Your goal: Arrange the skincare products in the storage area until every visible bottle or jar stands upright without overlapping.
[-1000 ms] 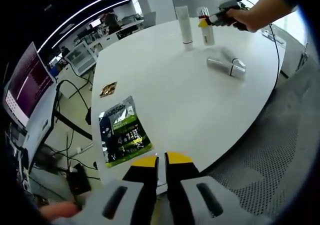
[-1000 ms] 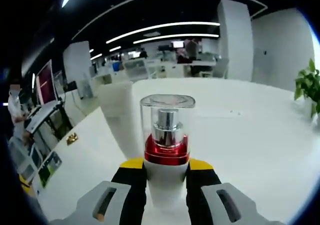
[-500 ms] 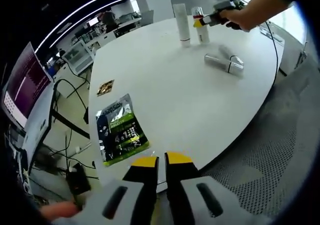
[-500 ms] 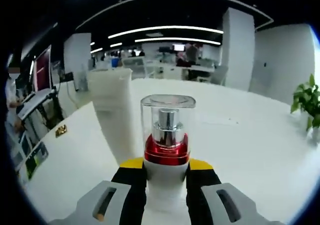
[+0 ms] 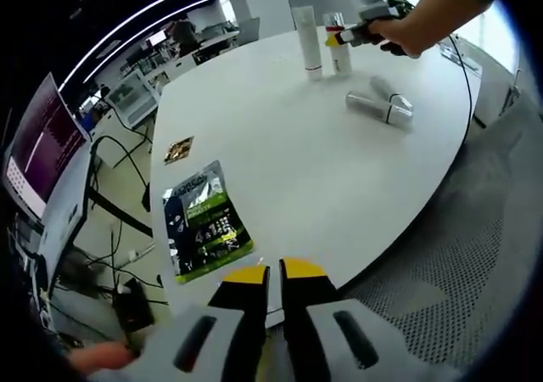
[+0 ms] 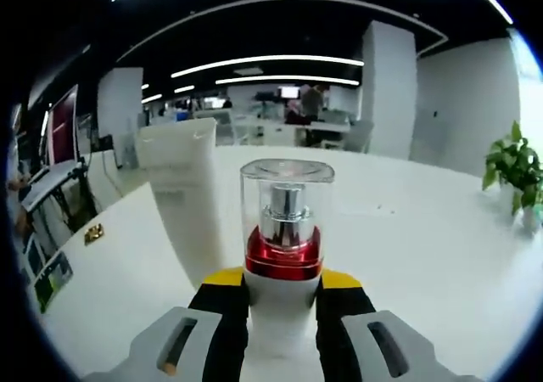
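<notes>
Two jaws of the left gripper (image 5: 273, 273) sit pressed together, empty, at the white table's (image 5: 280, 153) near edge. Beside the upright white tube (image 6: 188, 197), the right gripper (image 6: 282, 282) clamps the pump bottle (image 6: 284, 246) upright; another bottle (image 5: 380, 108) lies flat.

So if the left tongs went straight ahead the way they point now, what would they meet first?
Most likely the green snack packet lying near the table edge, just ahead and slightly left of the shut left tongs. Depth is unclear: they may pass over bare tabletop beside it instead.
</notes>
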